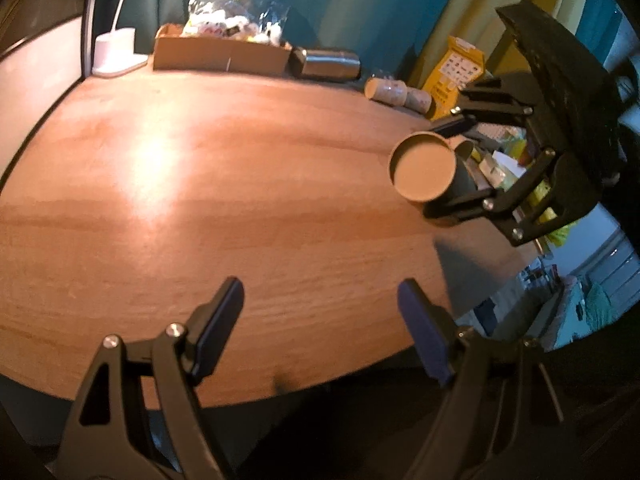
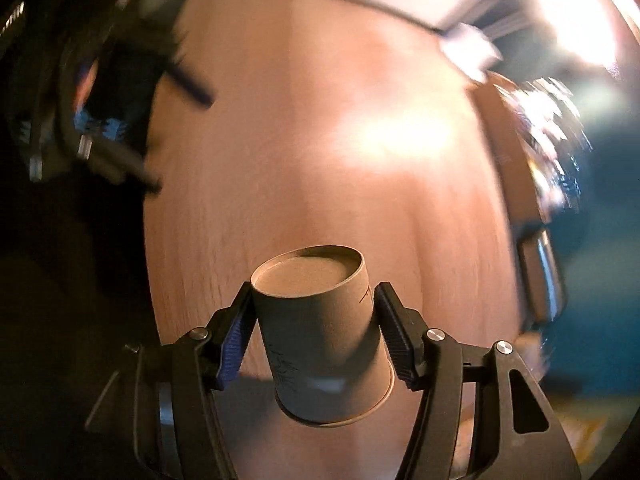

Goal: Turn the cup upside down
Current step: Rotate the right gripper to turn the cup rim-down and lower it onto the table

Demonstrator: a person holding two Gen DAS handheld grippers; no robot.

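Note:
A brown paper cup (image 2: pixel 320 320) is gripped by my right gripper (image 2: pixel 316 332), its fingers (image 2: pixel 396 340) pressed on both sides. The cup's recessed bottom faces away from the camera and its rim is nearest to it. In the left wrist view the same cup (image 1: pixel 424 168) is held above the right part of the wooden table (image 1: pixel 200 200), its bottom facing the camera, with the right gripper (image 1: pixel 460 164) shut on it. My left gripper (image 1: pixel 320 320) is open and empty above the table's near edge. In the right wrist view it (image 2: pixel 176 128) shows blurred at the left.
Along the table's far edge stand a white lamp base (image 1: pixel 116 50), a cardboard box (image 1: pixel 220 56) with wrapped items, a metal tin (image 1: pixel 326 65), lying paper cups (image 1: pixel 386 90) and a yellow packet (image 1: pixel 452 76). Clutter lies beyond the right edge.

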